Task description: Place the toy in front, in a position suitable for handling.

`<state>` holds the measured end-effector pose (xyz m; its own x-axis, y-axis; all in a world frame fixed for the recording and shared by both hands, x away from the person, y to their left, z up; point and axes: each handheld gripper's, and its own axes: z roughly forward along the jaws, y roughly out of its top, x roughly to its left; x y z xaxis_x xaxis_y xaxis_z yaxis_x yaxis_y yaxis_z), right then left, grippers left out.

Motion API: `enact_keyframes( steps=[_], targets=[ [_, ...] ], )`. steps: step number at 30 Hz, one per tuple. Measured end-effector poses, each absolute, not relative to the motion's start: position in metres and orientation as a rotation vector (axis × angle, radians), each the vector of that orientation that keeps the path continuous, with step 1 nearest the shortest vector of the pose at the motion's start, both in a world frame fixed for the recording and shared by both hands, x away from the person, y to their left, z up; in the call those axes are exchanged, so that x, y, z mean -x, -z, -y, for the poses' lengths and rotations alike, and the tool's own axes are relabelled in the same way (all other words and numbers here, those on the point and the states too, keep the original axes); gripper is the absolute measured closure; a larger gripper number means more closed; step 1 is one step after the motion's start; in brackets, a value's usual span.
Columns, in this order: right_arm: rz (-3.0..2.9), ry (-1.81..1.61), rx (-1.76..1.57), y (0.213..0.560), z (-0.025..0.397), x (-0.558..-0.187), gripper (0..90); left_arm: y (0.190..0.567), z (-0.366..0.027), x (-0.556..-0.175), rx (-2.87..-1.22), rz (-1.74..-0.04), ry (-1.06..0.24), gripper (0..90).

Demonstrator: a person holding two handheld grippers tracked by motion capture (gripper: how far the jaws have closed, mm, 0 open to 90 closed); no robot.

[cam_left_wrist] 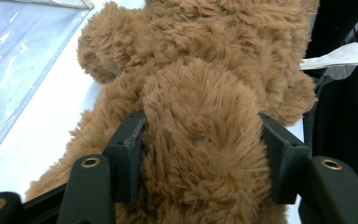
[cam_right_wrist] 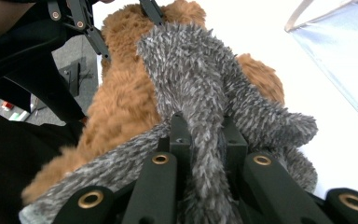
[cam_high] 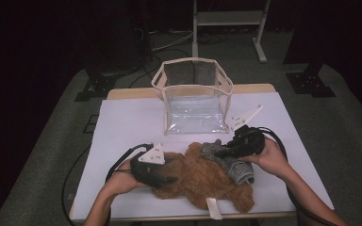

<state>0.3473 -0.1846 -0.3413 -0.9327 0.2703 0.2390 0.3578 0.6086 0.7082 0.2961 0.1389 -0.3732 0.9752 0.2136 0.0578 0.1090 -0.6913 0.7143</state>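
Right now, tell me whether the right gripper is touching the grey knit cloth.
Touching. The right gripper view shows the right gripper with its jaws pinched on a fold of the grey cloth, which lies over the brown teddy bear.

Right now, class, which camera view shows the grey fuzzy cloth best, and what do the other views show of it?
The right gripper view: the grey fuzzy cloth lies close up, pinched between the right gripper's jaws, over the brown teddy bear. The high view shows the cloth small, draped on the bear beside that gripper. In the left gripper view I see brown fur, not the cloth.
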Motion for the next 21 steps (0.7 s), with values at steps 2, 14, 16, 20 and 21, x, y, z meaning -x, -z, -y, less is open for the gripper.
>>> enact_keyframes(
  steps=[2,14,16,20,21],
  targets=[
    [2.717,1.245,0.531,0.342,0.187,-0.347,79.3,0.372,-0.138,-0.297,-2.34,-0.225,-0.173,36.6],
    [2.7,1.274,0.493,0.346,0.164,-0.351,79.2,0.367,-0.118,-0.307,-2.38,-0.233,-0.131,39.0],
    [2.699,1.287,0.513,0.345,0.172,-0.351,79.2,0.367,-0.12,-0.308,-2.38,-0.24,-0.118,41.0],
    [2.691,1.308,0.573,0.346,0.196,-0.349,79.2,0.368,-0.124,-0.305,-2.387,-0.241,-0.124,41.9],
    [2.656,1.335,0.611,0.348,0.211,-0.345,79.2,0.368,-0.125,-0.304,-2.386,-0.243,-0.127,41.8]
  ],
)
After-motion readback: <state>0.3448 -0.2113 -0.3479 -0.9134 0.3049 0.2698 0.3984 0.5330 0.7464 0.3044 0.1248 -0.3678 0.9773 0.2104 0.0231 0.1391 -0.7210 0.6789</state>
